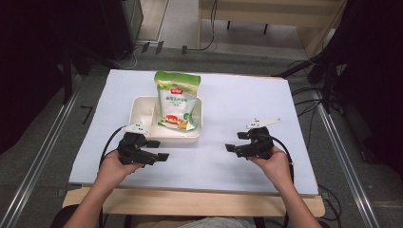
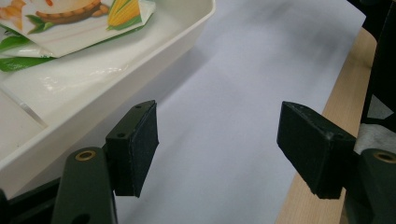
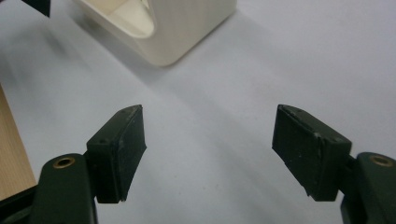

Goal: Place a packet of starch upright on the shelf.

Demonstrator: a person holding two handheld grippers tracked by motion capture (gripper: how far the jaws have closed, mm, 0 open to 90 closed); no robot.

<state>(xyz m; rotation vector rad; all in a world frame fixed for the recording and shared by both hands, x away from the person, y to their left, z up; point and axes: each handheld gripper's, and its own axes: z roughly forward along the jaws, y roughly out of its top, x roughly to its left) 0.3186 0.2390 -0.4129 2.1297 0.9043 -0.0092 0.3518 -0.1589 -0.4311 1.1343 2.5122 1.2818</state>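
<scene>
Snack bag [image 1: 177, 100], corn pic, in tray [image 1: 142, 107]

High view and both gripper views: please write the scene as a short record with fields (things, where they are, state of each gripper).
surface: white sheet on a wooden table
tray: cream tray, left of centre on the sheet
bag: green and white bag with a corn picture, standing in the tray
left gripper: open, holds nothing, just in front of the tray
right gripper: open, holds nothing, over bare sheet to the right of the tray
</scene>
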